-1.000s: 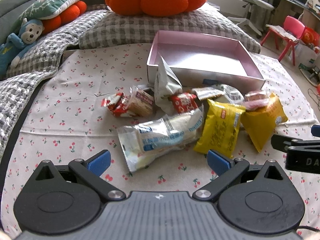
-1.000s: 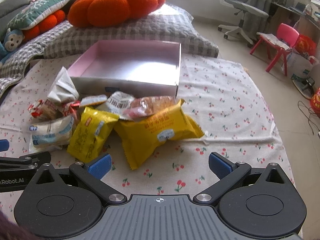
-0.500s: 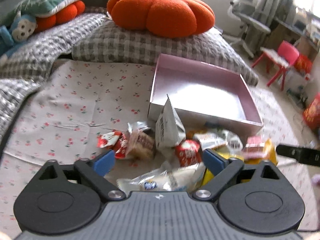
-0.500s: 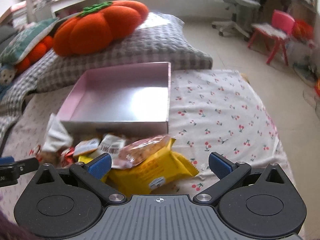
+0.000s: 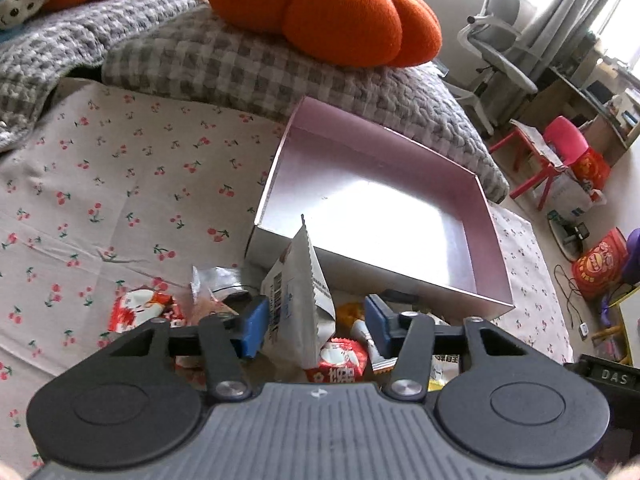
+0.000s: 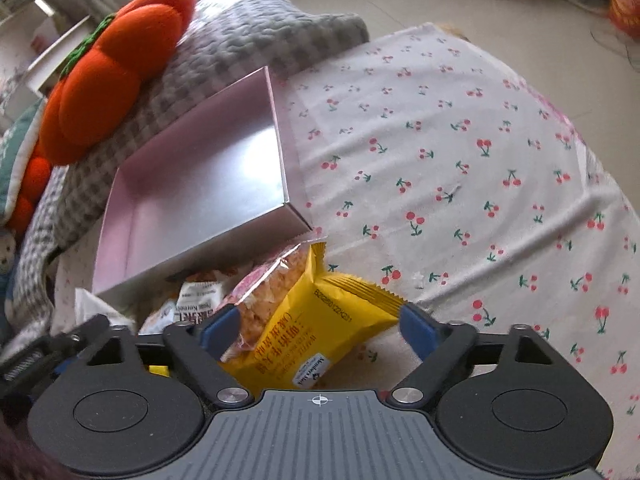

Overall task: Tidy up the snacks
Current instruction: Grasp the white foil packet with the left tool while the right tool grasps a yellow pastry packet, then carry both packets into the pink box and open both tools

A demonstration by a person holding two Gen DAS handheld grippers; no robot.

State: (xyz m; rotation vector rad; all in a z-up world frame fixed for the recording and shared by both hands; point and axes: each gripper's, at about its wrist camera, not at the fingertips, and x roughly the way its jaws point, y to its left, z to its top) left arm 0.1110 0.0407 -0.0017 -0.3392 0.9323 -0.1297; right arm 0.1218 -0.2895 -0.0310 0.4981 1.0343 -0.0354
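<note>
Cherry-print sheet (image 6: 460, 152) — one pink box (image 5: 384, 208), two tools (image 5: 316, 320) (image 6: 316, 330) gaping.

home: pumpkin cushion (image 5: 328, 12), cherry-print sheet (image 6: 460, 152).

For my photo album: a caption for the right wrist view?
Open gripper straddling a yellow snack packet beside an empty pink box.

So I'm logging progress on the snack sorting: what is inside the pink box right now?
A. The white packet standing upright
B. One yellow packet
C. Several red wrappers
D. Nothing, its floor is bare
D: the pink box shows only its bare shiny floor in both views, while the yellow packet and white packet sit outside its near wall.
</note>
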